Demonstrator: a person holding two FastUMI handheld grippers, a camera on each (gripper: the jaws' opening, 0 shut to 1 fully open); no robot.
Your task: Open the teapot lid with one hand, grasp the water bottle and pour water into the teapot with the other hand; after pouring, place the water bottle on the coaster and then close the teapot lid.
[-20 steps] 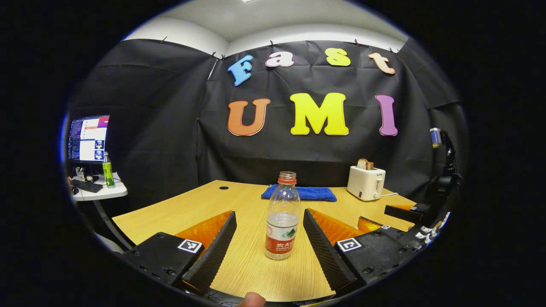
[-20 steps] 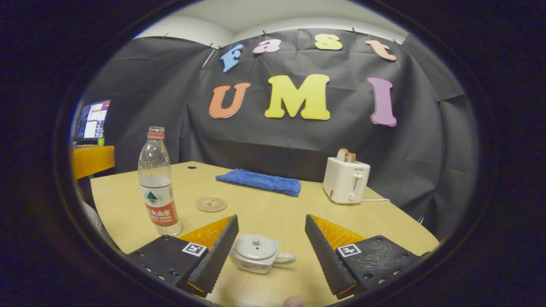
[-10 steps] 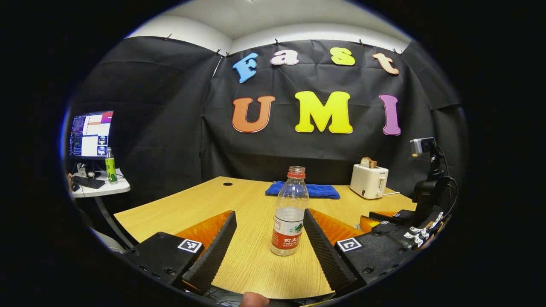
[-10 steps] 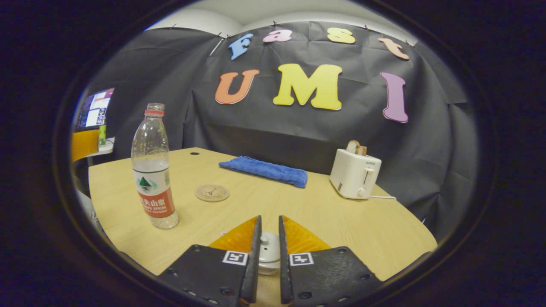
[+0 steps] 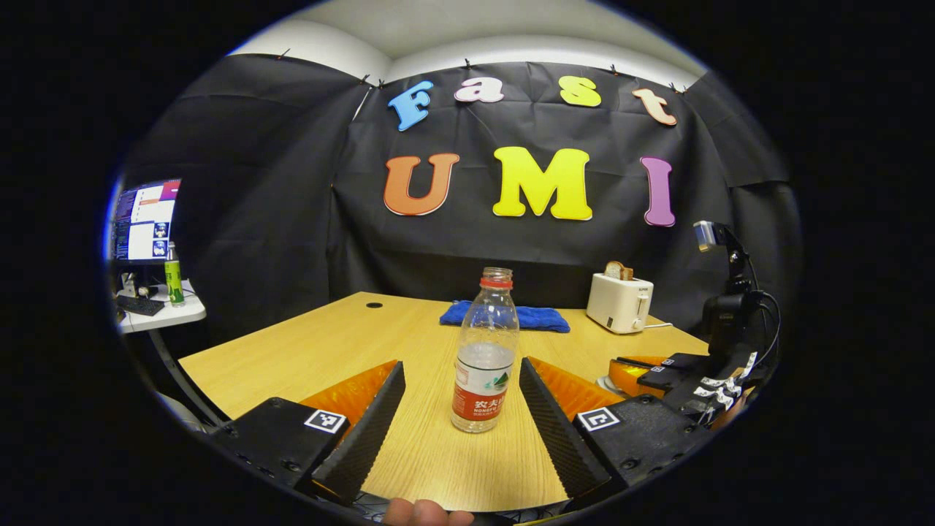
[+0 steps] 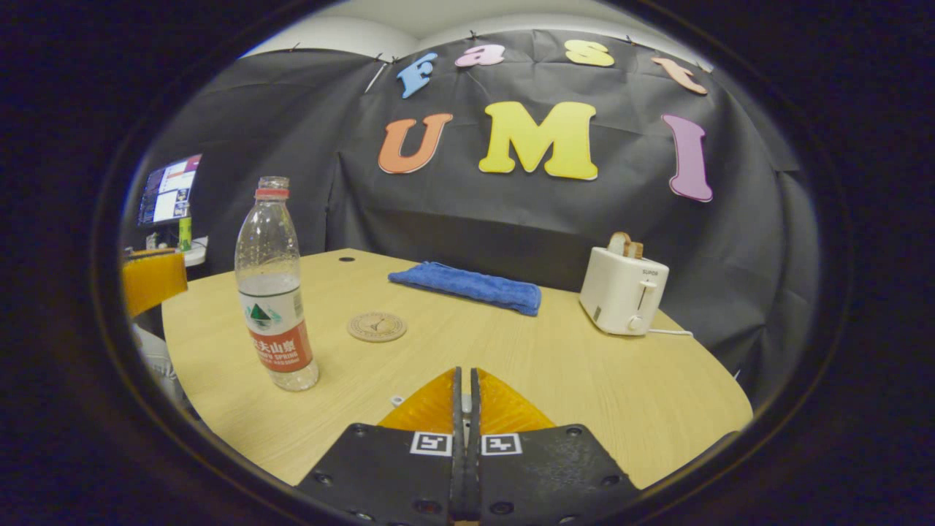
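While the water bottle (image 5: 483, 351) stands upright on the bench (image 5: 307, 351), your left gripper (image 5: 462, 416) frames it with fingers spread wide, one on either side and neither touching. The bottle lies straight ahead of that gripper, near the fingertips, its long axis vertical and its neck uncapped, so the coming grasp likely calls for a short push forward and a squeeze around the label. Your left gripper is plainly the nearer one to it.

Your right gripper (image 6: 465, 398) has its fingers drawn almost together, with a pale sliver between them that is probably the teapot lid's knob; you cannot tell from these pictures whether both fingers press on it, and the teapot body sits hidden beneath the gripper.

From the right gripper view you get the round coaster (image 6: 376, 326) lying flat beyond the bottle, with a blue towel (image 6: 467, 286) and a toaster (image 6: 622, 290) farther back. From the left gripper view you see instead the right gripper at the far right, lowered over the bench.
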